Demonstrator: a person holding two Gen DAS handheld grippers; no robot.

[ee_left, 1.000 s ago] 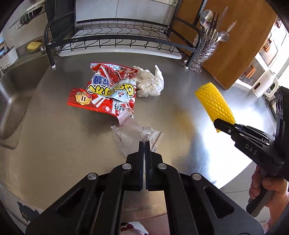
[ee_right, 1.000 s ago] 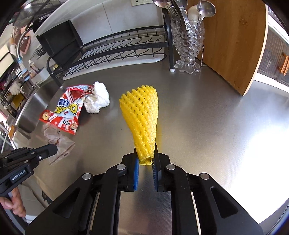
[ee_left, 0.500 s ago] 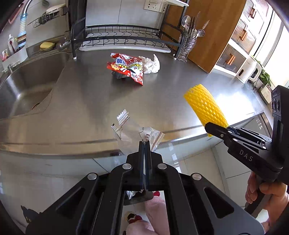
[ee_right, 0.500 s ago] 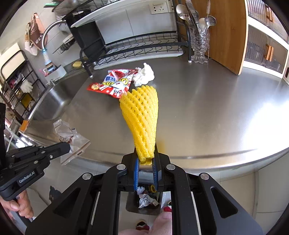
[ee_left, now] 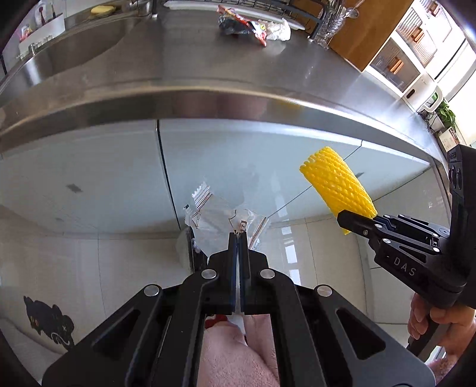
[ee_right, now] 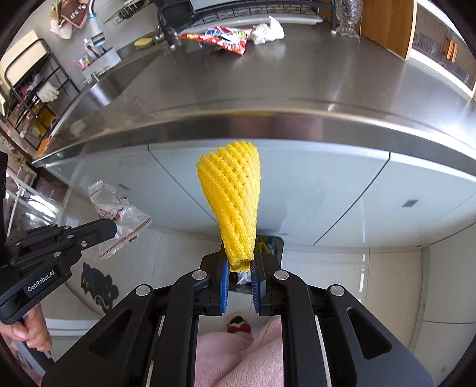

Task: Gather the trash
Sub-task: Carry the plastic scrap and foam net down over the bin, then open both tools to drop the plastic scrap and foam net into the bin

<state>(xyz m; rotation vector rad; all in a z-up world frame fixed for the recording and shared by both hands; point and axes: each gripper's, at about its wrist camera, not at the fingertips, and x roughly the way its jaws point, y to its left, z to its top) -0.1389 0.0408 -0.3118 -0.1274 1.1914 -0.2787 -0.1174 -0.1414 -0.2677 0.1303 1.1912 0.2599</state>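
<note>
Steel counter [ee_left: 208, 74] with sink [ee_left: 74, 44]; glass utensil holder [ee_right: 346, 18]; wooden board [ee_right: 386, 26] behind.

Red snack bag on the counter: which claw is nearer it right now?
Neither clearly. Both the left claw and right claw hang off the counter's front edge, well away from the red snack bag.

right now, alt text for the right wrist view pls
The right hand-held gripper pinches a yellow foam net sleeve in front of a steel counter edge. At left, the left hand-held gripper holds a clear crumpled wrapper.
</note>
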